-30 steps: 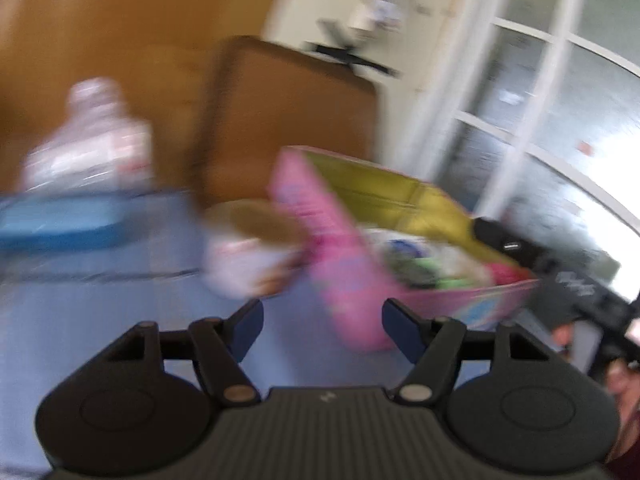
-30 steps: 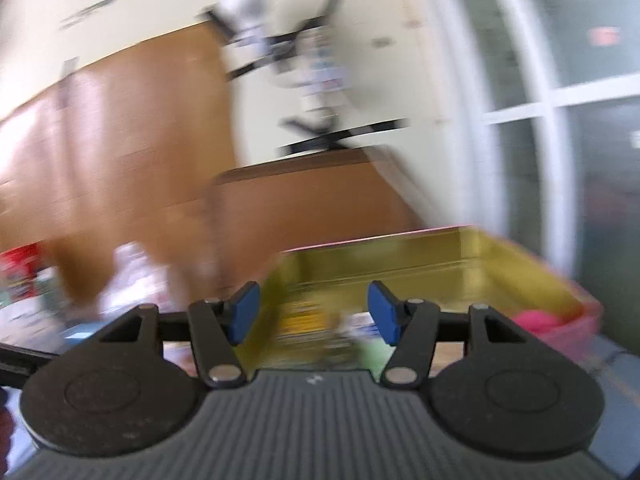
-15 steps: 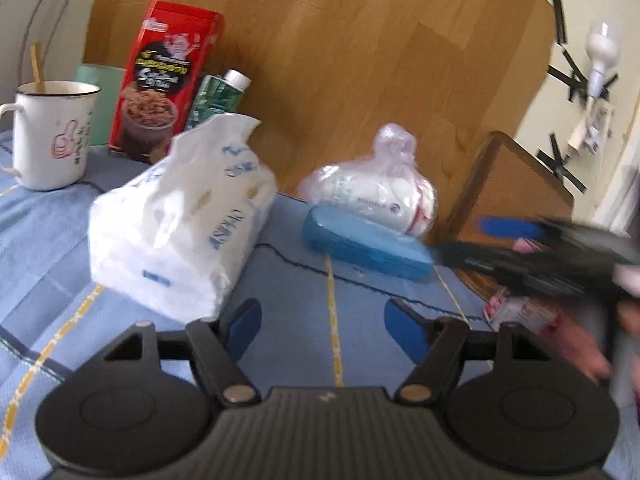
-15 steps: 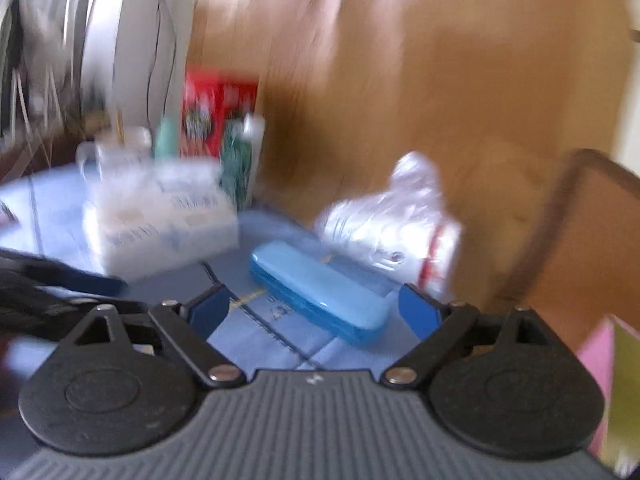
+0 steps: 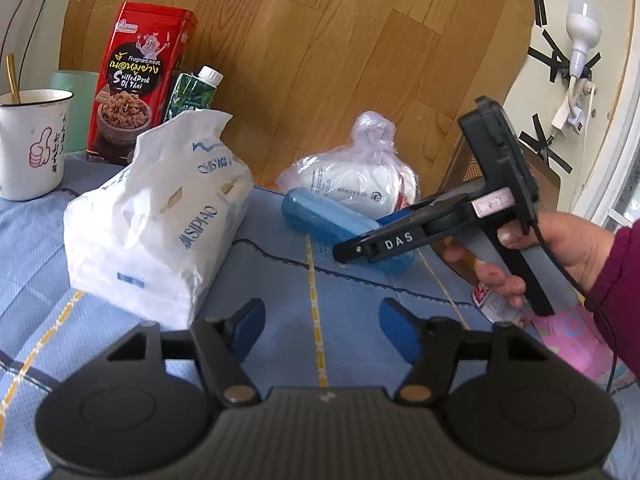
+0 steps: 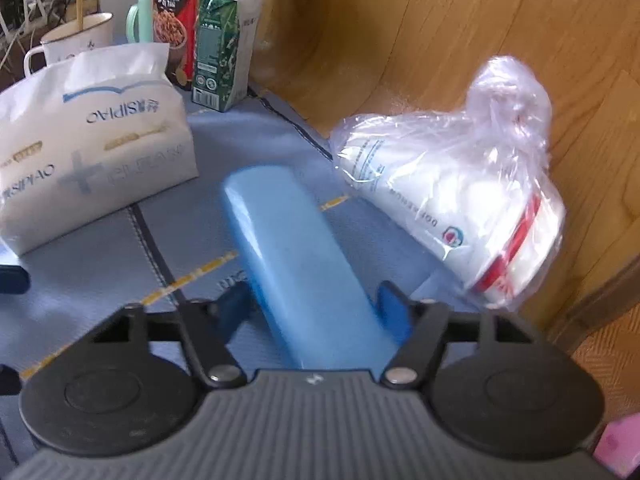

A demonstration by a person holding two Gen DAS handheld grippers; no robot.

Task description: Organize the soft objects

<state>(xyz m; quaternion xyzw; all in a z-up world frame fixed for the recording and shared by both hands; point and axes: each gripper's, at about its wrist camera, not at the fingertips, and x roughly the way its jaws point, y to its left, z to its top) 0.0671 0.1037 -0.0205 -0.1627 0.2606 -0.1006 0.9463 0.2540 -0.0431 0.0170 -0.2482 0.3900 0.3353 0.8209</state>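
A white tissue pack (image 5: 160, 220) (image 6: 92, 160) lies on the blue tablecloth (image 5: 276, 284). To its right is a long blue case (image 5: 316, 214) (image 6: 288, 240), and behind that a clear plastic bag (image 5: 360, 176) (image 6: 460, 184) holding a white tub. My right gripper (image 5: 368, 240) (image 6: 316, 308), held by a hand (image 5: 568, 248), points down over the case's near end. Its jaws are closing and the blue pads touch the case's two sides. My left gripper (image 5: 320, 328) hovers over bare cloth just right of the tissue pack, its jaws closing with nothing between them.
A red snack box (image 5: 136, 80), a green carton (image 5: 192, 92) (image 6: 224, 40) and a white mug (image 5: 30, 140) stand at the back left against a wooden board (image 5: 340, 40). A pink box (image 5: 572, 336) lies at the right edge.
Both grippers swung left from the pink box to the tissue pack and blue case. The right gripper then dropped over the case and narrowed around it. The left gripper has held still since.
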